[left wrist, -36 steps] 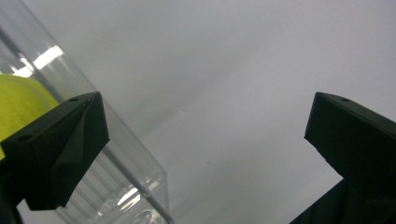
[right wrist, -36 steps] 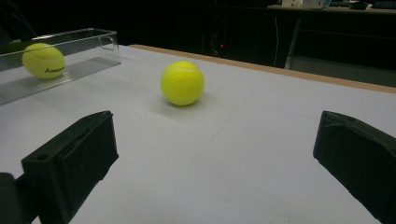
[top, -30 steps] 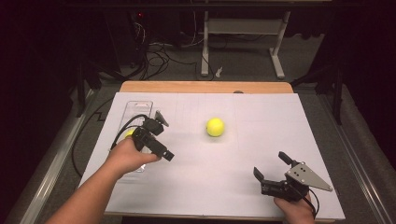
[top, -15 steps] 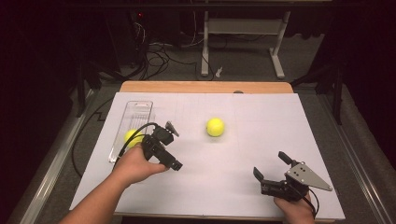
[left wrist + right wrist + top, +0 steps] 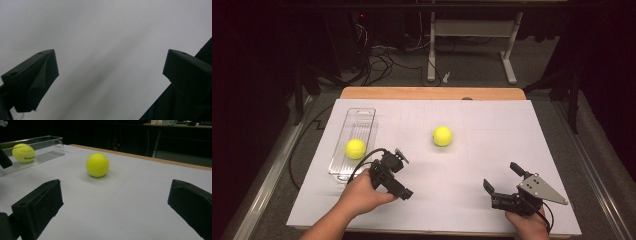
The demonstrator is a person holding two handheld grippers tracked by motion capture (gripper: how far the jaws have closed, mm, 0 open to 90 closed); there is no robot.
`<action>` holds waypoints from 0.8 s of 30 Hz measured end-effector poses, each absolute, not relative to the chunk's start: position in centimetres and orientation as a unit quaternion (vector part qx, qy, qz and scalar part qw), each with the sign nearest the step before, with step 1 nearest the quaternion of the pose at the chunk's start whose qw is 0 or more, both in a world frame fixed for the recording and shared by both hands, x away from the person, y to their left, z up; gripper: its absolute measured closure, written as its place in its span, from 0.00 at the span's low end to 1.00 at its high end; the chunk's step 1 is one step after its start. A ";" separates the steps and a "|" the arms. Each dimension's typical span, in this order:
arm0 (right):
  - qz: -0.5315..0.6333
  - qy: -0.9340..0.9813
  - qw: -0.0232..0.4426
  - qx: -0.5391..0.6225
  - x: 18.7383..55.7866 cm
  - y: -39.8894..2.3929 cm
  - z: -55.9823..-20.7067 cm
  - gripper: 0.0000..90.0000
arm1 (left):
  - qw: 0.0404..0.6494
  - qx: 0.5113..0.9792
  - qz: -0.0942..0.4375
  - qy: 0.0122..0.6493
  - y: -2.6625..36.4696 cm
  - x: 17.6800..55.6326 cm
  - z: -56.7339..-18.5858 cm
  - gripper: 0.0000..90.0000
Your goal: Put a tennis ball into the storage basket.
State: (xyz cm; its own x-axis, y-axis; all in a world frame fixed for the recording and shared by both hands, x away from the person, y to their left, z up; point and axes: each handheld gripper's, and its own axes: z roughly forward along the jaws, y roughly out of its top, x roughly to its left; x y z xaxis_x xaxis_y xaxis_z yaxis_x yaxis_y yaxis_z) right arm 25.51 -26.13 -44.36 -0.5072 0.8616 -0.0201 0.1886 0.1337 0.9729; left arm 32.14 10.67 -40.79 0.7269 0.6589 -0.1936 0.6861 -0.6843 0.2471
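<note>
- We find the left gripper (image 5: 398, 176) with its jaws spread wide and empty; in the left gripper view they look down on bare white table sheet (image 5: 105, 37).
- We find the right gripper (image 5: 504, 184) likewise spread and empty, held low at the near right of the sheet.
- One yellow-green felt tennis ball (image 5: 442, 136) lies loose on the sheet, to the right of the clear plastic oblong tray (image 5: 362, 116) and well apart from it.
- A second yellow tennis ball (image 5: 355, 148) lies inside the tray, toward its near end.
- The tray's long axis runs from the near edge of the table toward the far edge; the left gripper sits just beside its near right corner.
- In the right gripper view the loose ball (image 5: 97, 165) lies ahead of the jaws, left of centre, with the tray (image 5: 45, 150) farther left.
- We judge the loose ball the remaining item; both grippers stand at comparable range, the left lying between ball and tray.
</note>
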 end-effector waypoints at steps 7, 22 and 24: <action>0.535 0.684 0.315 0.382 25.5 -26.1 -44.3 0.00 | 0.173 0.914 -0.045 0.365 11.1 31.2 -41.9 0.01; 0.537 0.685 0.317 0.376 25.4 -25.9 -44.3 0.00 | 0.197 0.913 -0.042 0.355 12.0 30.5 -43.5 0.01; 0.536 0.684 0.317 0.380 25.5 -25.9 -44.3 0.00 | 0.201 0.913 -0.043 0.353 12.1 30.5 -43.6 0.01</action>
